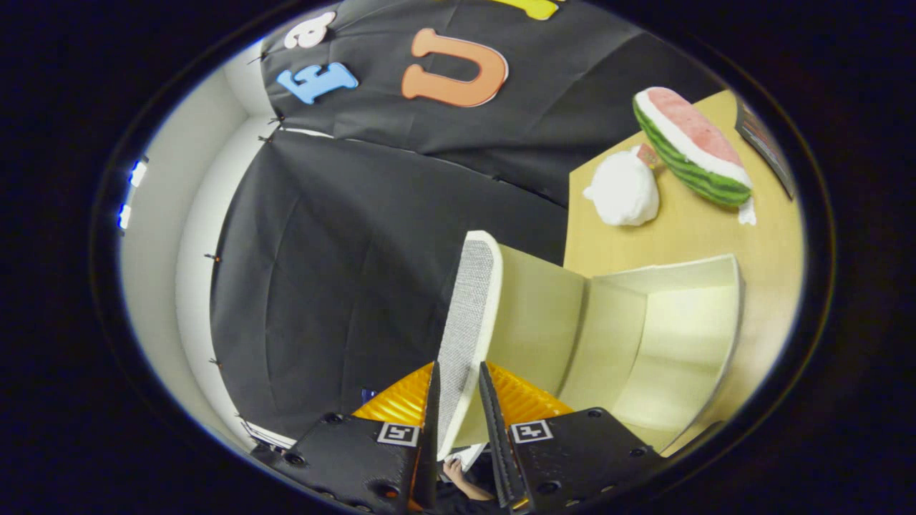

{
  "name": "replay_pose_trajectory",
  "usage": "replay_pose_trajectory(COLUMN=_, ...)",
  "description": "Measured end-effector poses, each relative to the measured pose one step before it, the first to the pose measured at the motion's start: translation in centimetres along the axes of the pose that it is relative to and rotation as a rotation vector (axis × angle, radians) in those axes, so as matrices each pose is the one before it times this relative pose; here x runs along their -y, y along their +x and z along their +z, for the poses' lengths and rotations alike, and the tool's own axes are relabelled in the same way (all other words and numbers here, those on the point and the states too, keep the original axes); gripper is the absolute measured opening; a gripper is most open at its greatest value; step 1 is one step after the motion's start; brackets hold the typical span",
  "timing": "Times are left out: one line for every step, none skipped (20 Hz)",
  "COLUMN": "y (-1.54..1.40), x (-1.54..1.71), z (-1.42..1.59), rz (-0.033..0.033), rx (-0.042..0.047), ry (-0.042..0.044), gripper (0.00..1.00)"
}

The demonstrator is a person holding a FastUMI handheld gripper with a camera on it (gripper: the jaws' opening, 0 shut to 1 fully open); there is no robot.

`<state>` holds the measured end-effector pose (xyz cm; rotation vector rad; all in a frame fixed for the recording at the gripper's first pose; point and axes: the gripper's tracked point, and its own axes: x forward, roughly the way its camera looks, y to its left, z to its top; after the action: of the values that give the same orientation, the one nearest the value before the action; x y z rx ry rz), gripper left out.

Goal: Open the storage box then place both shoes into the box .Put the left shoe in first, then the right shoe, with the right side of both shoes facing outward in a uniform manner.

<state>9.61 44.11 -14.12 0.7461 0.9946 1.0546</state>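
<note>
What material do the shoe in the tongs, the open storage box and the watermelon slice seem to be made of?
The shoe, clamped between the tongs, looks like fine woven mesh with a white foam-like rim. The storage box appears to be smooth cream plastic or coated board, faintly glossy. The watermelon slice seems plush fabric, matte and fuzzy.

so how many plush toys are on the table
2: a watermelon slice plush on the table's far part beyond the open box, and a white plush touching it, nearer the black cloth. Others may be hidden.
</note>
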Motion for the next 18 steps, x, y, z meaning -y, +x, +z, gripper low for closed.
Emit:
replay_pose_trajectory(y=0.881, x=-0.704, z=-0.408, rz=-0.00549, rx=-0.00752, ry=-0.01163, gripper=0.32)
replay_pose_trajectory(y=0.722, x=-1.045, z=-0.191, rz=0.00232, rx=-0.00985, ry=-0.00349, gripper=0.32)
replay_pose_trajectory(y=0.671, x=-0.702, z=-0.246, rz=0.00328, rx=-0.00826, ry=-0.00335, gripper=0.32)
replay_pose_trajectory(y=0.609, x=-0.571, z=-0.227, rz=0.00198, rx=-0.00554, ry=-0.00699, gripper=0.32)
replay_pose_trajectory(y=0.501, x=-0.504, z=-0.3, rz=0.00522, rx=-0.00489, ry=-0.00525, gripper=0.32)
replay_pose_trajectory(y=0.482, x=-0.568, z=-0.279, rz=0.00049, rx=-0.00147, ry=-0.00638, gripper=0.32)
replay_pose_trajectory(y=0.554, x=-0.403, z=-0.152, rz=-0.00309, rx=-0.00007, ry=-0.01091, gripper=0.32)
replay_pose_trajectory(y=0.362, x=-0.483, z=-0.239, rz=-0.00054, rx=-0.001, ry=-0.00871, gripper=0.32)
replay_pose_trajectory(y=0.125, x=-0.256, z=-0.093, rz=-0.00332, rx=0.00172, ry=-0.00684, gripper=0.32)
replay_pose_trajectory(y=-0.042, x=-0.042, z=-0.146, rz=-0.00733, rx=0.00368, ry=-0.00543, gripper=0.32)
replay_pose_trajectory(y=-0.104, x=0.291, z=-0.065, rz=-0.01948, rx=0.00654, ry=-0.007, gripper=0.32)
replay_pose_trajectory(y=-0.169, x=0.594, z=-0.016, rz=-0.0276, rx=0.00823, ry=-0.00394, gripper=0.32)
replay_pose_trajectory(y=-0.263, x=0.558, z=0.09, rz=-0.02055, rx=0.00698, ry=-0.00463, gripper=0.37)
replay_pose_trajectory(y=-0.674, x=0.714, z=0.089, rz=-0.02215, rx=0.0087, ry=-0.00409, gripper=0.42)
replay_pose_trajectory(y=-0.607, x=0.959, z=0.186, rz=-0.02593, rx=0.00954, ry=-0.00457, gripper=0.42)
replay_pose_trajectory(y=-0.807, x=0.933, z=0.135, rz=-0.01955, rx=0.00905, ry=-0.00085, gripper=0.44)
replay_pose_trajectory(y=-0.808, x=1.034, z=0.246, rz=-0.02136, rx=0.00561, ry=-0.00345, gripper=0.46)
replay_pose_trajectory(y=-0.94, x=1.248, z=0.029, rz=-0.02496, rx=0.00408, ry=-0.00463, gripper=0.54)
